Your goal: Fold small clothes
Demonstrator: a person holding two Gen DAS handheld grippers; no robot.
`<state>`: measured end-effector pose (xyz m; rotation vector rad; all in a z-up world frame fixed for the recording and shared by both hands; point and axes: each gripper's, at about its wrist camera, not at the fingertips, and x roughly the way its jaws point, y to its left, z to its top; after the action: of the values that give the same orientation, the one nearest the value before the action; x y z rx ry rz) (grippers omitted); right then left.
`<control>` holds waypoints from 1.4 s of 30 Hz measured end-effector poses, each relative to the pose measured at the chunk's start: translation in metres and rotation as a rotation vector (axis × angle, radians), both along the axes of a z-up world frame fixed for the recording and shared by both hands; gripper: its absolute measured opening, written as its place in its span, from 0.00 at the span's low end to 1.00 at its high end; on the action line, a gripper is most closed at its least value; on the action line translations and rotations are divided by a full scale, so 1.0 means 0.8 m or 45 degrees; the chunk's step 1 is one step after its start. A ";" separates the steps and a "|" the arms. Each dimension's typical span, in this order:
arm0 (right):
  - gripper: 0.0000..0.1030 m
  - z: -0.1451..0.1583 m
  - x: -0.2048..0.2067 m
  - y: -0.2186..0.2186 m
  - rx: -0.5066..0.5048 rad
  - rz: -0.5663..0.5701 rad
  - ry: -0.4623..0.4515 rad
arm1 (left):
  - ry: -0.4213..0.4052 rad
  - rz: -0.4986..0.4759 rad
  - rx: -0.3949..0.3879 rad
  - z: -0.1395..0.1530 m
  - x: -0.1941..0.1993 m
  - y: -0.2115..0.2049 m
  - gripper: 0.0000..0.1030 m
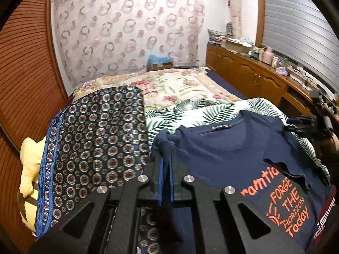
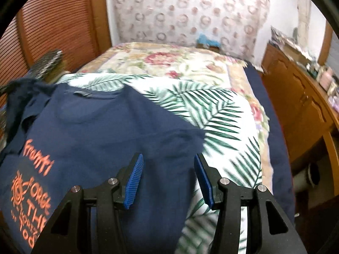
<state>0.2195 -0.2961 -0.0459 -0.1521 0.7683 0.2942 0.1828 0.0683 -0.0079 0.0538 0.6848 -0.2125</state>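
Note:
A navy T-shirt [image 1: 233,154] with orange print lies on a palm-leaf sheet [image 1: 190,112] on the bed. My left gripper [image 1: 166,158] is shut on the shirt's left sleeve, bunched at the fingertips. In the right wrist view the same shirt [image 2: 101,127] lies spread with its right sleeve just ahead of my right gripper [image 2: 168,158]. The right gripper is open and empty, its blue pads [image 2: 135,175] above the shirt's right side. The right gripper also shows at the far right of the left wrist view [image 1: 307,124].
A navy patterned cloth [image 1: 95,139] lies left of the shirt, with a yellow garment [image 1: 29,169] beyond it. A floral bedspread [image 1: 180,84] covers the far bed. A wooden sideboard [image 1: 264,76] with clutter runs along the right; a slatted wooden wall [image 1: 27,74] stands left.

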 end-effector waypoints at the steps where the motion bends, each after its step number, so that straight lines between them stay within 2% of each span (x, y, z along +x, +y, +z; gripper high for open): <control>1: 0.50 -0.002 0.007 -0.001 -0.008 -0.004 0.004 | -0.002 -0.008 0.000 0.000 -0.002 -0.003 0.05; 6: 0.50 -0.018 0.028 0.005 -0.039 -0.035 0.041 | -0.011 -0.034 0.003 -0.005 -0.014 -0.011 0.05; 9: 0.50 -0.018 0.033 -0.006 0.019 -0.045 0.047 | -0.013 -0.048 0.007 -0.007 -0.022 -0.014 0.05; 17: 0.49 -0.021 0.054 -0.002 0.052 -0.084 0.058 | -0.022 -0.062 0.014 -0.007 -0.032 -0.017 0.05; 20: 0.07 -0.020 0.049 0.003 0.075 -0.018 0.059 | -0.032 -0.067 -0.003 -0.006 -0.040 -0.016 0.04; 22: 0.06 -0.013 0.040 0.005 0.105 0.027 0.050 | -0.050 -0.070 -0.030 -0.003 -0.051 -0.015 0.04; 26: 0.06 0.021 -0.012 0.005 0.178 0.100 -0.088 | -0.096 -0.070 -0.071 0.007 -0.085 -0.009 0.04; 29: 0.05 0.047 -0.067 0.004 0.185 0.147 -0.191 | -0.132 -0.081 -0.116 0.015 -0.119 -0.004 0.04; 32: 0.05 0.066 -0.124 -0.004 0.183 0.169 -0.268 | -0.166 -0.092 -0.119 0.025 -0.152 0.000 0.04; 37: 0.05 0.079 -0.207 -0.028 0.205 0.201 -0.341 | -0.186 -0.117 -0.115 0.029 -0.203 0.012 0.04; 42: 0.05 0.067 -0.262 -0.053 0.227 0.185 -0.334 | -0.215 -0.076 -0.154 0.029 -0.243 0.035 0.04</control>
<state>0.0101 -0.3386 0.0079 -0.0758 0.4685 0.4691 -0.0118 0.0960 0.0155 -0.0231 0.5017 -0.3031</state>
